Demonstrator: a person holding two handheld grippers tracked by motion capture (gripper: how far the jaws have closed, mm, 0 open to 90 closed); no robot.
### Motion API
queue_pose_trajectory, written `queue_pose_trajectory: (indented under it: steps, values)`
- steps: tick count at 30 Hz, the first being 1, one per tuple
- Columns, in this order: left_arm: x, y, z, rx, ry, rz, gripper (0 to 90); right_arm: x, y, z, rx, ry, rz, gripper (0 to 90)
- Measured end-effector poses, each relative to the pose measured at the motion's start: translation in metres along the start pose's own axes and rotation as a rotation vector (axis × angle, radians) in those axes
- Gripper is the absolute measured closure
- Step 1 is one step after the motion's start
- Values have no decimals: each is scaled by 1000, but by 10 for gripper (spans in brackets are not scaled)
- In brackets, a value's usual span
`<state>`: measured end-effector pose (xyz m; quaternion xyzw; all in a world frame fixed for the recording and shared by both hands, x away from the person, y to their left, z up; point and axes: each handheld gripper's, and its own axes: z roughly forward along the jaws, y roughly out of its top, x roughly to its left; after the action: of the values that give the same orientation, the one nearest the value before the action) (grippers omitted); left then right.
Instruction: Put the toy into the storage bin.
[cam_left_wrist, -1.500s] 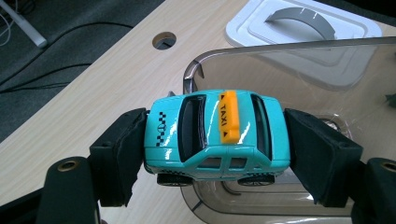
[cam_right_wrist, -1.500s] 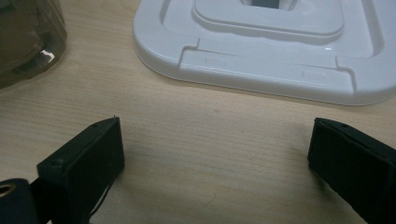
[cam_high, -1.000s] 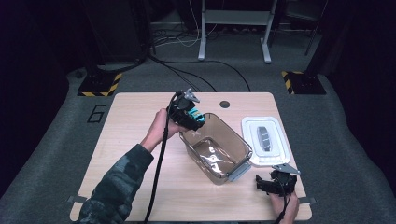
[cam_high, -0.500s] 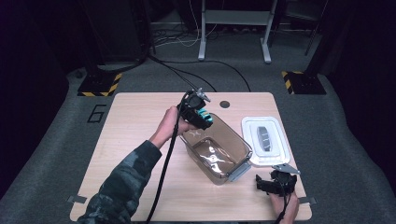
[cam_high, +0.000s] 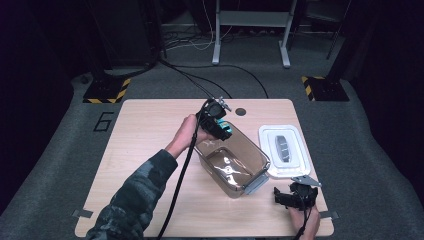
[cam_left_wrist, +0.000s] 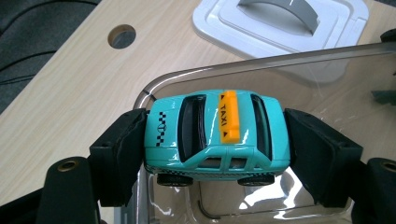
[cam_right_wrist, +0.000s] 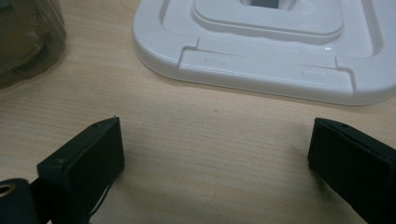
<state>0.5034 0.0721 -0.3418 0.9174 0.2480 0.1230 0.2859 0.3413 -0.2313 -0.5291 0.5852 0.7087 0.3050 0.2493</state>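
A teal toy taxi (cam_left_wrist: 215, 133) with an orange roof sign sits clamped between the jaws of my left gripper (cam_left_wrist: 215, 154), which is shut on it. That gripper (cam_high: 220, 125) hangs over the far rim of a clear plastic tub (cam_high: 235, 162) in the middle of the table. The tub (cam_left_wrist: 303, 93) lies right under the car. My right gripper (cam_right_wrist: 215, 158) rests low near the table's front right corner, open with nothing between its jaws; in the high view it (cam_high: 295, 196) sits just in front of the white lid (cam_high: 284, 150).
The white lid with a grey handle (cam_left_wrist: 280, 21) lies flat to the right of the tub; its near edge (cam_right_wrist: 261, 70) is just beyond my right gripper's jaws. A round cable hole (cam_high: 241, 111) is at the table's far edge. Cables run across the floor behind.
My left gripper has carried the taxi to the right, from beside the tub's far left corner to over its far rim. The right gripper has stayed put.
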Motion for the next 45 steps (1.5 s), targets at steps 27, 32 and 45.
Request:
queue_pose_trajectory:
  steps: [27, 32, 45]
  values:
    - [-7, 8, 30, 101, -13, 7, 244, 0, 0, 0, 2, 1, -1, 28]
    - [-8, 8, 36, 112, -20, 2, 244, 0, 0, 0, 2, 1, -1, 28]
    - [-14, 7, 52, 129, -9, -12, 244, 0, 0, 0, 2, 1, -2, 28]
